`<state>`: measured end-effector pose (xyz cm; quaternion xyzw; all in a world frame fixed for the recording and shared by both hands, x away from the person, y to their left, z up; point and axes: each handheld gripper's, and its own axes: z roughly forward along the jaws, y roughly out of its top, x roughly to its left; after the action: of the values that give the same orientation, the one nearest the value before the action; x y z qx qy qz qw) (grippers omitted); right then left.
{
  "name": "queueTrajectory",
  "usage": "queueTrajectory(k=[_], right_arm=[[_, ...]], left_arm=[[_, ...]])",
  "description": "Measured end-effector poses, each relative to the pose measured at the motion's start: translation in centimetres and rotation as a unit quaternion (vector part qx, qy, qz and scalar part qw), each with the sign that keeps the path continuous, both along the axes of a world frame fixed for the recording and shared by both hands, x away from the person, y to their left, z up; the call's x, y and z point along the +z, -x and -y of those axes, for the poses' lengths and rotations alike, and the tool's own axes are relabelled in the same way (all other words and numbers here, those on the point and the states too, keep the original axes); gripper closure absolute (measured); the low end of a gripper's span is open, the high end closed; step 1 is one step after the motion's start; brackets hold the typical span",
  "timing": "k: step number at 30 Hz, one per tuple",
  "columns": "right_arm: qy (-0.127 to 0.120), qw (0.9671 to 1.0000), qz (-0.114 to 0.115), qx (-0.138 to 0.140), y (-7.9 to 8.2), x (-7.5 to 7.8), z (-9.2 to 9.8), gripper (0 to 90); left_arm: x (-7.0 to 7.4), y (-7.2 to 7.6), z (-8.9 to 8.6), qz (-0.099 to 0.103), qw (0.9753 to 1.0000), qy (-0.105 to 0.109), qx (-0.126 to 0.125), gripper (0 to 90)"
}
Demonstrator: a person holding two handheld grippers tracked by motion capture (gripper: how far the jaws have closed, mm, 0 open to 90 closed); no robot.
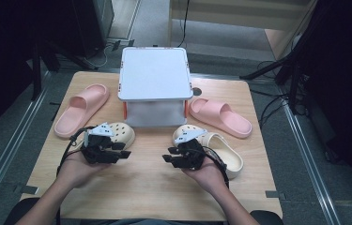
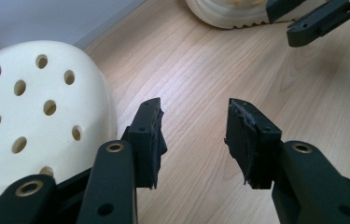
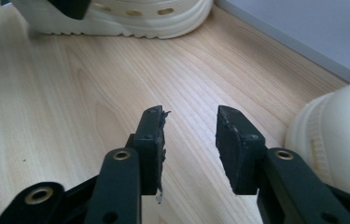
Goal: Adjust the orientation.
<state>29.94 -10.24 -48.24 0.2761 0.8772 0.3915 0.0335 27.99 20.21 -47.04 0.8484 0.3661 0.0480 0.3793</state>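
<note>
Two cream clogs lie on the wooden table (image 1: 150, 187). The left clog (image 1: 123, 133) sits just behind my left gripper (image 1: 125, 152), and its holed toe (image 2: 32, 107) is close beside the left jaw. The right clog (image 1: 224, 151) lies beside my right gripper (image 1: 166, 155), with its rounded toe (image 3: 336, 135) by the right jaw. Both grippers hover low over bare wood and point toward each other. The left gripper (image 2: 193, 116) is open and empty, and so is the right gripper (image 3: 190, 119).
A grey-white lidded box (image 1: 154, 77) with orange clips stands at the back middle. One pink slide (image 1: 82, 108) lies to its left and another pink slide (image 1: 220, 116) to its right. Dark stands and cables surround the table.
</note>
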Motion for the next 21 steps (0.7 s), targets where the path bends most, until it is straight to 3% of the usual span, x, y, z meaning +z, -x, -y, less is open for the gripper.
queueTrajectory(k=[3, 4, 7, 9, 10, 15, 16, 21], right_arm=[[0.001, 1.0000, -0.002, -0.005, -0.2, 0.0, 0.1, 61.3], [-0.002, 1.0000, -0.004, -0.005, -0.2, 0.1, 0.3, 66.9], [-0.009, 0.9999, -0.012, -0.003, -0.2, 0.2, 0.5, 68.9], [-0.011, 0.9998, -0.016, -0.002, -0.1, 0.3, 0.7, 72.4], [-0.011, 0.9998, -0.018, -0.002, 0.0, 0.4, 0.8, 75.6], [-0.016, 0.9997, -0.021, 0.000, 0.2, 0.7, 1.0, 82.9], [-0.015, 0.9997, -0.021, -0.002, 0.3, 1.0, 1.2, 89.1], [-0.017, 0.9997, -0.017, -0.003, 0.1, 1.3, 1.5, 90.0]], left_arm=[[0.0, 0.1, 0.0, 0.001, 1.0000, -0.001, -0.005, 55.0], [0.0, 0.1, 0.1, 0.002, 1.0000, -0.001, -0.006, 55.2], [0.2, 0.1, 0.0, -0.019, 0.9997, 0.010, -0.008, 60.1], [0.5, 0.1, 0.0, -0.020, 0.9997, 0.012, -0.005, 65.7], [0.9, 0.2, -0.2, -0.012, 0.9998, 0.012, -0.009, 68.2], [1.0, 0.3, -1.0, -0.013, 0.9998, 0.013, -0.004, 79.0], [1.2, 0.5, -1.5, -0.007, 0.9999, 0.011, -0.003, 81.6], [1.6, 0.8, -2.3, 0.001, 1.0000, 0.009, 0.001, 87.0]])
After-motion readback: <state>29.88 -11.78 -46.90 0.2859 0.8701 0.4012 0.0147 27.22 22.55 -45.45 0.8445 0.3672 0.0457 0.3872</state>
